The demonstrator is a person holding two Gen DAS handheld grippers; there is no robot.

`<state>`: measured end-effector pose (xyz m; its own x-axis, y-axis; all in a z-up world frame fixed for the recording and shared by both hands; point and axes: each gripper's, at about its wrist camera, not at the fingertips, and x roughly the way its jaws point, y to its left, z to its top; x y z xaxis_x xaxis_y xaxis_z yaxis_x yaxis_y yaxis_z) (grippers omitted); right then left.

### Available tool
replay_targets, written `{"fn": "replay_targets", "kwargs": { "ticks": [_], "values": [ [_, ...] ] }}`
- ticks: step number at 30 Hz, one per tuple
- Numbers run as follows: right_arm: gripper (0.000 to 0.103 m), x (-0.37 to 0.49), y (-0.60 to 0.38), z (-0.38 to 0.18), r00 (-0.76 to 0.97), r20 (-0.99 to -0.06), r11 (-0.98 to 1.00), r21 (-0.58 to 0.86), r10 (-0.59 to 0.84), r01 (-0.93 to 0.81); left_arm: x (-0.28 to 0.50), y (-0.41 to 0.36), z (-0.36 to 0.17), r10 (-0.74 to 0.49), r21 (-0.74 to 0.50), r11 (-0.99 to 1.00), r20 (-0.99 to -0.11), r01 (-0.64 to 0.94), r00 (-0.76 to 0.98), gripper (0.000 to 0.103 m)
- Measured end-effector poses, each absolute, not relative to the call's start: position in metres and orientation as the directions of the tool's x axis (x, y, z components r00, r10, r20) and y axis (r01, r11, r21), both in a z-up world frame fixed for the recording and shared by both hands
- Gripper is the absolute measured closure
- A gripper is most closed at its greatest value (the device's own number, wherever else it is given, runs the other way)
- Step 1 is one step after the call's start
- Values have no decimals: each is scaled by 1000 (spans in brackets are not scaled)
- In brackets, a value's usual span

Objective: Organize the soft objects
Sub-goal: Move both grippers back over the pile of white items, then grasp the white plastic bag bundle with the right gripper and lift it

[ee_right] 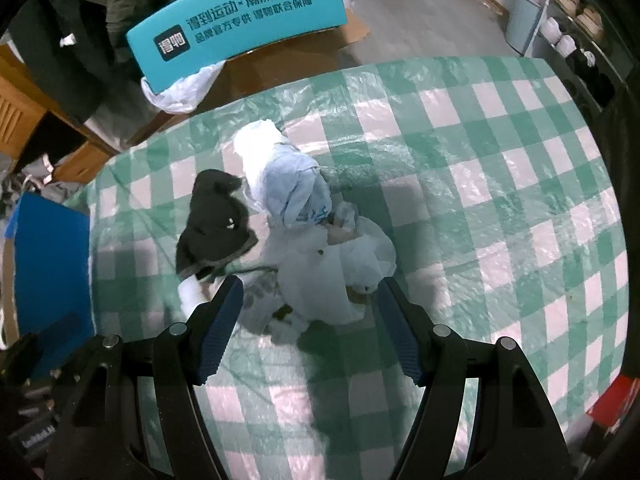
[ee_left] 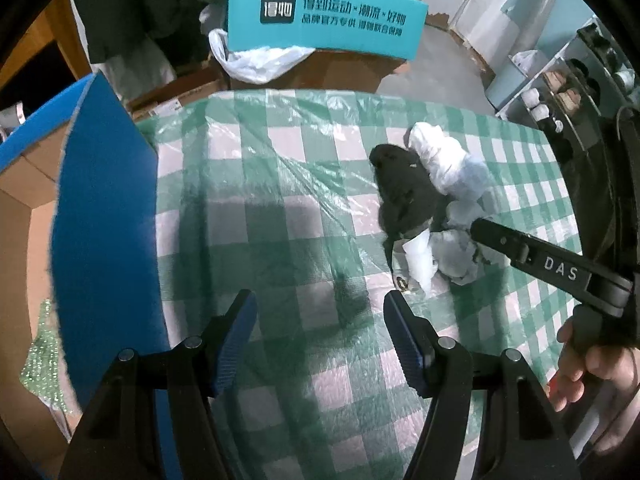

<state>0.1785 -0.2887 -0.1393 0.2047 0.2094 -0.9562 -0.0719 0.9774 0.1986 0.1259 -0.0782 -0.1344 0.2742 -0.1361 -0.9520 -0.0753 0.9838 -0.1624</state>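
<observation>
A pile of soft things lies on the green-and-white checked cloth (ee_right: 500, 152). It holds a black garment (ee_right: 218, 224), a pale blue bundle wrapped in clear plastic (ee_right: 296, 184) and a white plastic bag (ee_right: 344, 264). My right gripper (ee_right: 310, 286) points down over the near end of the pile. It is open, its fingers standing either side of the white bag without pressing it. My left gripper (ee_left: 320, 300) is open over bare cloth, left of the pile, with nothing between its fingers. The black garment (ee_left: 404, 192) and a black finger (ee_left: 504, 242) of the right gripper show in the left wrist view.
A blue cardboard box (ee_left: 108, 220) stands open at the table's left edge. A teal printed box (ee_left: 324, 12) and a white plastic bag (ee_left: 256, 60) sit beyond the far edge. Shelves with small items (ee_left: 560, 96) are at the far right. A person's hand (ee_left: 592, 368) holds the right gripper.
</observation>
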Motion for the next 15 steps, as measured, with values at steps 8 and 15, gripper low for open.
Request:
{"fn": "replay_targets", "kwargs": {
  "ticks": [8, 15],
  "values": [
    [31, 186, -276, -158, 200, -964, 983, 157, 173, -94, 128, -76, -145, -146, -167, 984, -959, -67, 243, 36],
    [31, 177, -258, -158, 177, -975, 970, 92, 134, -227, 124, -75, -147, -145, -163, 985, -961, -56, 234, 36]
  ]
}}
